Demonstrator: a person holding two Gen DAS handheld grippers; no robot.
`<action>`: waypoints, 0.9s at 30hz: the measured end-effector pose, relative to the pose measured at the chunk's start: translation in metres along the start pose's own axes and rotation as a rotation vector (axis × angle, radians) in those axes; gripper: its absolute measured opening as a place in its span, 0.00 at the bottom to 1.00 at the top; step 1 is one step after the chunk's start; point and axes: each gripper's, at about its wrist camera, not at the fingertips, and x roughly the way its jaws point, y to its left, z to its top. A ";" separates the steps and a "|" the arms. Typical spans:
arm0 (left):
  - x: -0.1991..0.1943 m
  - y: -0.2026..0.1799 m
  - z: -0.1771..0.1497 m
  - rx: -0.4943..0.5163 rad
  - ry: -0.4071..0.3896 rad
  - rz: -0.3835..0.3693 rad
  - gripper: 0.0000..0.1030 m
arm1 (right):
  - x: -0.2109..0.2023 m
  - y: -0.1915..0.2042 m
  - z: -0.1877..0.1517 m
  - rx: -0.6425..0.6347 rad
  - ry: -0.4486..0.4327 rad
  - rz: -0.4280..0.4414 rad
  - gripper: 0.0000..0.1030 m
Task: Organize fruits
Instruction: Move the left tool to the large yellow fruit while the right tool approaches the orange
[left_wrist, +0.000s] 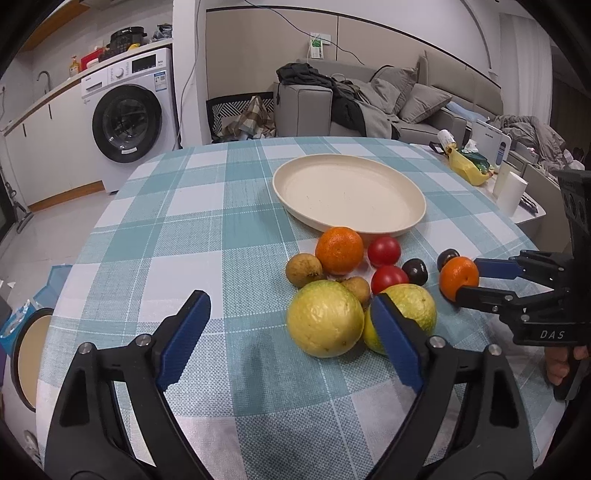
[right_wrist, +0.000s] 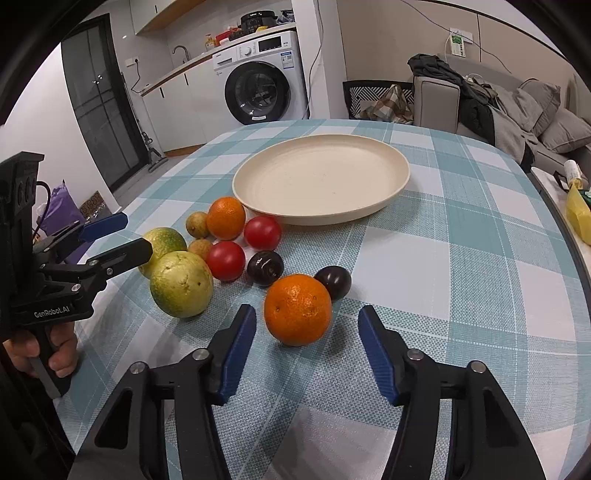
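A cream plate (right_wrist: 321, 177) sits bare on a checked tablecloth (right_wrist: 461, 266). The fruit lies on the cloth just in front of the plate: two large yellow-green fruits (left_wrist: 325, 319), two tomatoes (right_wrist: 226, 260), two dark plums (right_wrist: 265, 267), two small brown fruits (left_wrist: 304, 269) and an orange (left_wrist: 339, 250) close to the plate rim. A second orange (right_wrist: 297, 309) lies nearest the right gripper (right_wrist: 306, 339), between its partly open blue pads (right_wrist: 240, 347); gaps show on both sides, so no grip. The left gripper (left_wrist: 291, 332) stands wide open and holds nothing, its right finger in front of the yellow-green fruits.
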 end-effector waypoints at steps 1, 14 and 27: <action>0.002 0.000 0.000 0.000 0.005 -0.002 0.85 | 0.002 0.001 0.000 -0.002 0.006 0.000 0.56; 0.020 -0.005 0.000 0.015 0.087 -0.081 0.51 | 0.009 0.003 0.002 0.010 0.031 0.016 0.49; 0.016 -0.005 -0.001 0.002 0.079 -0.128 0.44 | 0.010 0.001 0.002 0.038 0.029 0.035 0.38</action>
